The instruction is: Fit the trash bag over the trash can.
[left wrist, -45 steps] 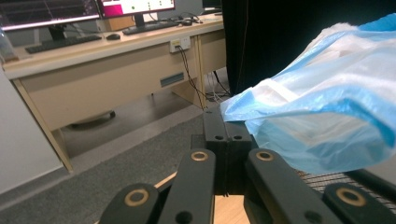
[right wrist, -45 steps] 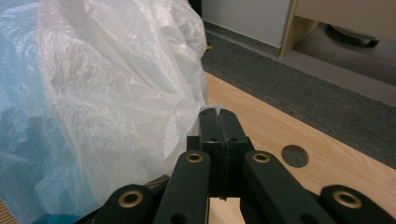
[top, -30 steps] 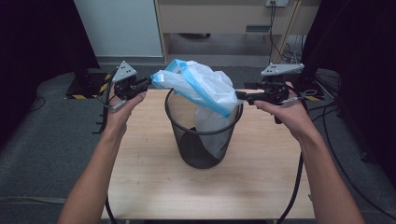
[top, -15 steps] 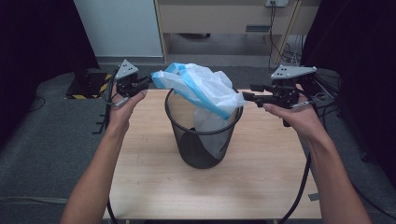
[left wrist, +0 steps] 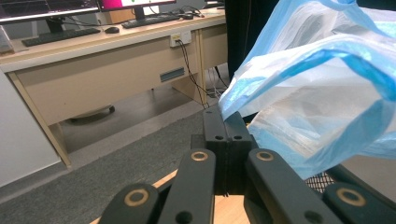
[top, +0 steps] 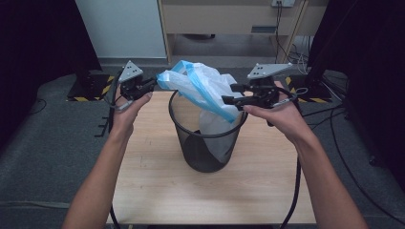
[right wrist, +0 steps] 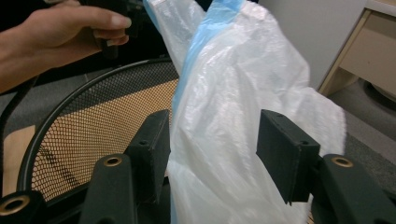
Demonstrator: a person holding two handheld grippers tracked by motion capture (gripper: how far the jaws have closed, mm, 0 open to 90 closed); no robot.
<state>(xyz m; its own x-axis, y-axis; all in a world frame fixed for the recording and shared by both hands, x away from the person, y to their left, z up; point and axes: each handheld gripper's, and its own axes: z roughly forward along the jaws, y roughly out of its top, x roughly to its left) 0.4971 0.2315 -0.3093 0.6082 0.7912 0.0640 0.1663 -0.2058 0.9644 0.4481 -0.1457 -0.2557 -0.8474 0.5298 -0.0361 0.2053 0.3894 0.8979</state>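
We pinch the bag (top: 203, 88) edge with our left tongs (top: 152, 85) at the bin's (top: 207, 143) 10 o'clock. Our right tongs (top: 228, 94), at 2 o'clock, have just been opening and straddle the bag unpressed.

No readable text, brand or no. anywhere. Monitors (left wrist: 70, 5) in left gripper view show coloured screen areas, prob. with text, too small to read. Bag (top: 200, 88), bin (top: 207, 143): unmarked.

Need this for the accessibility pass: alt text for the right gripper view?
The right gripper has its black jaws open around a white and blue plastic bag, without pressing on it. The bag hangs over the black mesh bin; the left hand is beyond, top left.
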